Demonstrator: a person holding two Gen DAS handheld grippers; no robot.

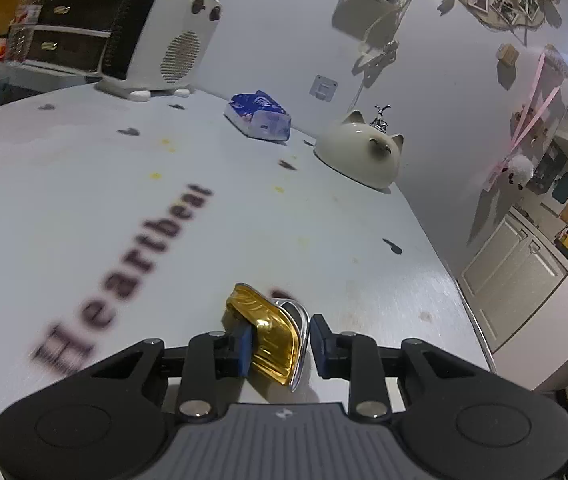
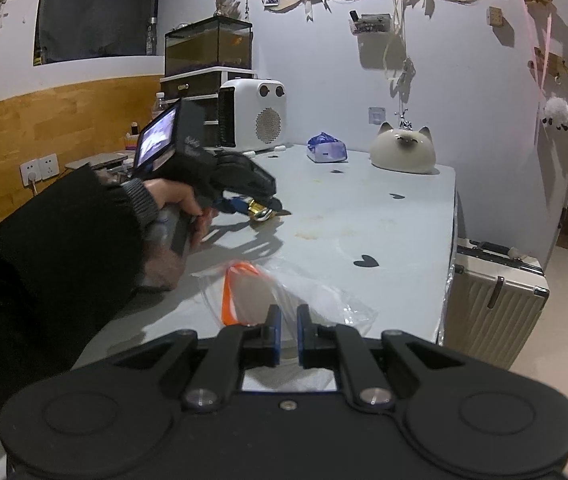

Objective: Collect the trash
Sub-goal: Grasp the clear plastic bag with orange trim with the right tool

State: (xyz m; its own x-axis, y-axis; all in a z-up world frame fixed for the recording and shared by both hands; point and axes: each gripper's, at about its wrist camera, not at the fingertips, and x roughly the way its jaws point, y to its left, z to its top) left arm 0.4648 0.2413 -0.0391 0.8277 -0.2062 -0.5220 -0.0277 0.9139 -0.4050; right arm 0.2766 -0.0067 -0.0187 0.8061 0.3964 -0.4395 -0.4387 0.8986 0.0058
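A crushed gold and silver foil tray [image 1: 274,336] stands on edge on the white table [image 1: 244,208], between the fingers of my left gripper [image 1: 280,340]. The left blue pad touches it; a small gap shows at the right pad. In the right wrist view the left gripper [image 2: 262,210] is low over the table with the foil tray [image 2: 262,214] in it. My right gripper [image 2: 287,334] is nearly closed at the table's near edge, with a clear plastic bag [image 2: 284,284] with an orange strip between and beyond its fingers.
A white heater [image 1: 156,36], a blue tissue pack [image 1: 258,116] and a cat-shaped ceramic [image 1: 360,148] stand along the far side by the wall. A beige suitcase [image 2: 492,300] stands off the table's right edge. Drawers and a fish tank [image 2: 208,46] are at the back left.
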